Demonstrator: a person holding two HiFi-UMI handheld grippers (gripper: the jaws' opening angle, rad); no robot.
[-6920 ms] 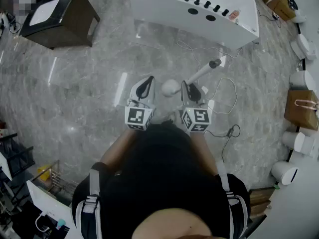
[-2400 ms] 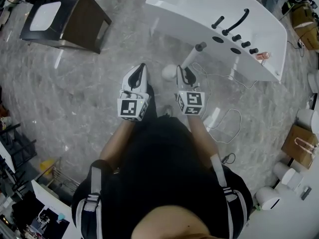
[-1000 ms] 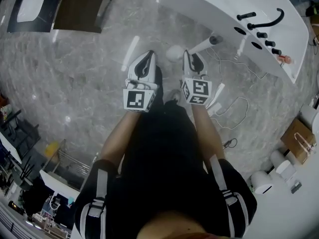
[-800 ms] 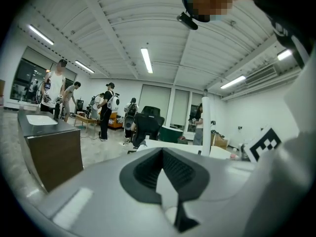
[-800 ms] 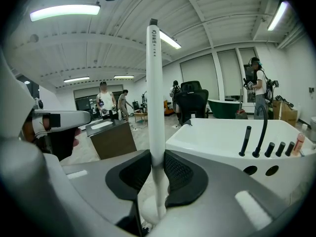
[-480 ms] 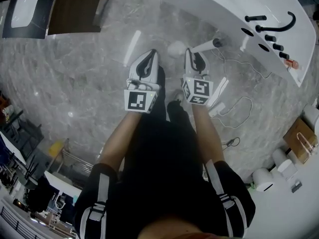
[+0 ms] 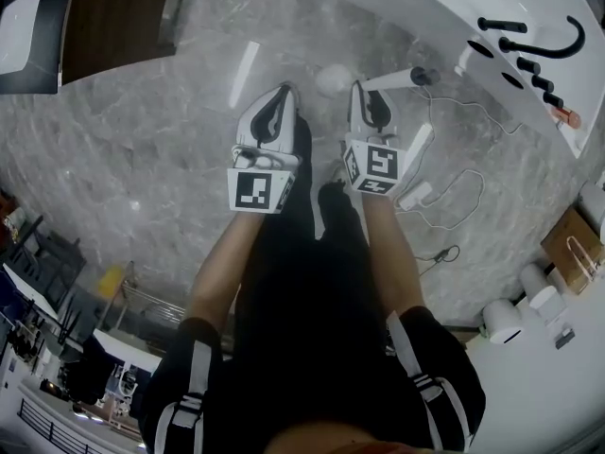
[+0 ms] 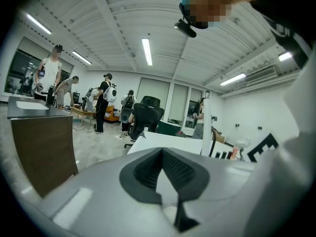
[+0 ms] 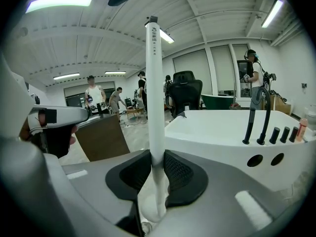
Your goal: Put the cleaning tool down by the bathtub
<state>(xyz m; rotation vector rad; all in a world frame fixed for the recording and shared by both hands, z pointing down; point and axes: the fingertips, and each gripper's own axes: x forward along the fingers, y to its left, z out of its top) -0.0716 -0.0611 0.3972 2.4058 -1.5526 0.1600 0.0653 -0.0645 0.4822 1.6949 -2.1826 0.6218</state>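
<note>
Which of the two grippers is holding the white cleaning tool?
The right gripper: its fingers clamp the cleaning tool by its white handle. The left gripper has its fingers shut on nothing.

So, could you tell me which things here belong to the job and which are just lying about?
Job in hand: cleaning tool, clamped in the right gripper; bathtub.
Just lying about: dark cabinet; paper bag; office chair.

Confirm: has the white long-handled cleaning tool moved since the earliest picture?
Yes. The white long-handled cleaning tool, clamped in the right gripper, has come closer to the side of the white bathtub.
</note>
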